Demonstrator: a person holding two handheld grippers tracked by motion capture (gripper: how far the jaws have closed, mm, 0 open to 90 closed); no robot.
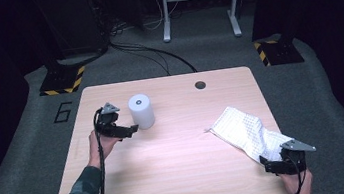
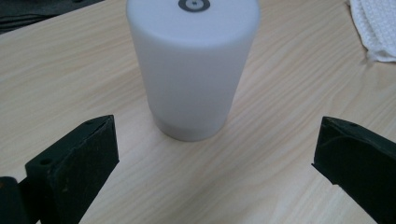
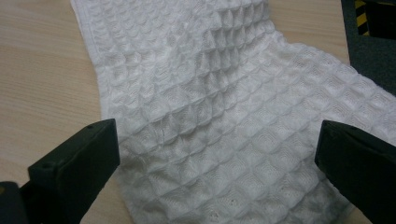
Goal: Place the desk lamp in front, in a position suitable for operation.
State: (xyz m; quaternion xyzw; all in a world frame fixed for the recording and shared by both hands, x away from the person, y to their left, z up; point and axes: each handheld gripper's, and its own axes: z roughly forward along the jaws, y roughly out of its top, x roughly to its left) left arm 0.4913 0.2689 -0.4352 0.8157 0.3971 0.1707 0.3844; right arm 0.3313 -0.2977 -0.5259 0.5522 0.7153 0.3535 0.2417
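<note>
Looking down from the high view, the wooden table (image 1: pixel 170 173) had just two things on it; a white cylinder (image 1: pixel 141 111) stood upright toward the far left, and a white waffle-weave cloth (image 1: pixel 245 130) lay rumpled near the right edge, well apart from it; the left gripper (image 1: pixel 131 129) sat just beside the cylinder's base on the person's side, while the right gripper (image 1: pixel 268 161) was down at the near end of the cloth; couldn't really make out either set of jaws from up there. Left gripper view cleared that up; the left gripper (image 2: pixel 215 154) had its jaws wide apart, holding nothing, and the cylinder (image 2: pixel 192 70) stood dead ahead between them but a bit beyond the tips, long axis vertical; so my guess is a straight push forward would put the jaws on either side of it; it also showed a small grey ring mark on the cylinder's top and a corner of the cloth (image 2: pixel 373 32) off at the upper right. Right gripper view; the right gripper (image 3: pixel 217 154) was spread open too and empty, with the cloth (image 3: pixel 224 116) lying directly under and ahead of it, its waffle texture and hemmed edge plain here; whether the tips touched the fabric I couldn't tell.
</note>
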